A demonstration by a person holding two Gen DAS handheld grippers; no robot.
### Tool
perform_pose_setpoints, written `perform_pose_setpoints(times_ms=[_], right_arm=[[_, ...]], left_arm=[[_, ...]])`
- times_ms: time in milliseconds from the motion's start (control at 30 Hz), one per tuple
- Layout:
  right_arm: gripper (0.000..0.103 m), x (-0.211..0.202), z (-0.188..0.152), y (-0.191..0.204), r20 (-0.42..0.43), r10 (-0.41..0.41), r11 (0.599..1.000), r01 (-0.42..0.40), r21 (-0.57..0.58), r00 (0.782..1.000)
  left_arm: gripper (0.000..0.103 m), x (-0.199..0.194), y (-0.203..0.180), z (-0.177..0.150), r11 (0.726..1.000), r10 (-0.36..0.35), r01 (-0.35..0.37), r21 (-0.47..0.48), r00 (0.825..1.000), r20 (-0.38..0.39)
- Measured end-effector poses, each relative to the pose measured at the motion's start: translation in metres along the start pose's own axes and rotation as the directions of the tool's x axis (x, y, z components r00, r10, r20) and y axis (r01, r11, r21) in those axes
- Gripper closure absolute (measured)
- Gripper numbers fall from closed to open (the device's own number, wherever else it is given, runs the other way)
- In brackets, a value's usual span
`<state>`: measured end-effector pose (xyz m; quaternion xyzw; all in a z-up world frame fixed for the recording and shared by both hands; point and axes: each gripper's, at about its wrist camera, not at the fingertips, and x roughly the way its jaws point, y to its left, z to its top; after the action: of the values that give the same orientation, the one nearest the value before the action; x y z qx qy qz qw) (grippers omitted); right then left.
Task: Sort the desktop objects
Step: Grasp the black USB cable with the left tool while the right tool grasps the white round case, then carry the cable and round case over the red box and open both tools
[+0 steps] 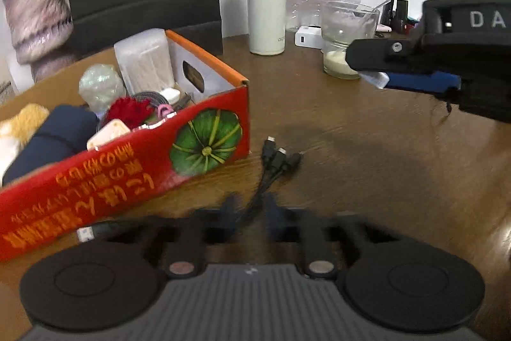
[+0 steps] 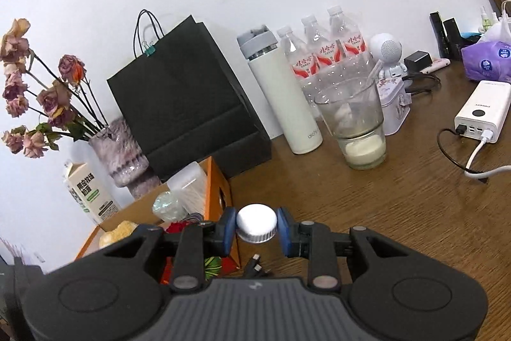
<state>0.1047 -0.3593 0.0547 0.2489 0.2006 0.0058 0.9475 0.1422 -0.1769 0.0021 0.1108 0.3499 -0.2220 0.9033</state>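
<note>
A red and orange cardboard box (image 1: 134, 168) sits at the left of the wooden table, filled with several small items. A black multi-head charging cable (image 1: 274, 162) lies on the table just right of the box. My left gripper (image 1: 249, 210) is low over the cable's near end; its blurred fingers stand close either side of the cable, and I cannot tell whether they grip it. My right gripper (image 2: 256, 227) is shut on a white bottle cap (image 2: 256, 223) and holds it in the air near the box's right end (image 2: 220, 190). It also shows in the left wrist view (image 1: 380, 75).
A glass (image 2: 354, 123) with white liquid, a white thermos (image 2: 284, 98), several water bottles (image 2: 322, 53), a black paper bag (image 2: 188, 98), a vase (image 2: 118, 149) of dried roses, a milk carton (image 2: 87, 190), a power bank (image 2: 482, 111) with cables and a tissue pack (image 2: 488, 59) stand along the back.
</note>
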Motion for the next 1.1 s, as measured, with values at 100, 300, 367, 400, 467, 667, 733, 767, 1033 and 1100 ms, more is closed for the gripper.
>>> perform_pose_setpoints(times_ms=[100,300,367,400,467,667,733,767,1033,1100], right_arm=[[0.076,0.002,-0.001,0.005,-0.016,0.007,1.0,-0.007,-0.016,1.0],[0.076,0.002,-0.007,0.007,-0.031,0.042,0.999,-0.042,-0.011,0.999],[0.076,-0.001,-0.009,0.014,-0.055,0.048,0.999,-0.048,-0.008,0.997],[0.076,-0.002,-0.011,0.019,-0.066,0.055,0.998,-0.055,-0.004,0.996],[0.076,-0.004,-0.013,0.03,-0.086,0.086,0.996,-0.087,-0.015,0.993],[0.076,-0.021,0.009,0.064,-0.08,0.192,0.98,-0.195,-0.032,0.978],[0.076,-0.023,0.025,0.075,-0.061,0.221,0.974,-0.224,-0.038,0.973],[0.076,-0.021,0.035,0.082,-0.056,0.223,0.973,-0.226,-0.047,0.973],[0.076,0.087,0.073,0.125,-0.285,0.062,0.984,-0.107,-0.146,0.957],[0.076,0.107,0.067,0.133,-0.327,0.001,0.974,-0.075,-0.213,0.945]], left_arm=[[0.098,-0.006,-0.006,-0.012,1.0,0.019,-0.02,0.012,0.999,0.041],[0.1,-0.051,-0.004,-0.016,0.994,0.066,-0.056,-0.089,0.991,0.114],[0.1,-0.078,0.009,-0.01,0.987,0.075,-0.052,-0.15,0.985,0.153],[0.1,-0.09,0.016,-0.006,0.984,0.073,-0.042,-0.174,0.982,0.176],[0.1,-0.113,0.03,0.001,0.976,0.082,-0.034,-0.216,0.972,0.22],[0.1,-0.162,0.093,0.04,0.935,0.095,0.016,-0.354,0.951,0.294],[0.1,-0.169,0.115,0.055,0.914,0.092,0.039,-0.404,0.95,0.298],[0.1,-0.169,0.126,0.063,0.901,0.086,0.056,-0.43,0.949,0.303],[0.1,-0.09,0.205,0.121,0.76,0.082,0.074,-0.646,0.975,0.207],[0.1,-0.067,0.214,0.124,0.744,0.044,0.095,-0.662,0.981,0.189]])
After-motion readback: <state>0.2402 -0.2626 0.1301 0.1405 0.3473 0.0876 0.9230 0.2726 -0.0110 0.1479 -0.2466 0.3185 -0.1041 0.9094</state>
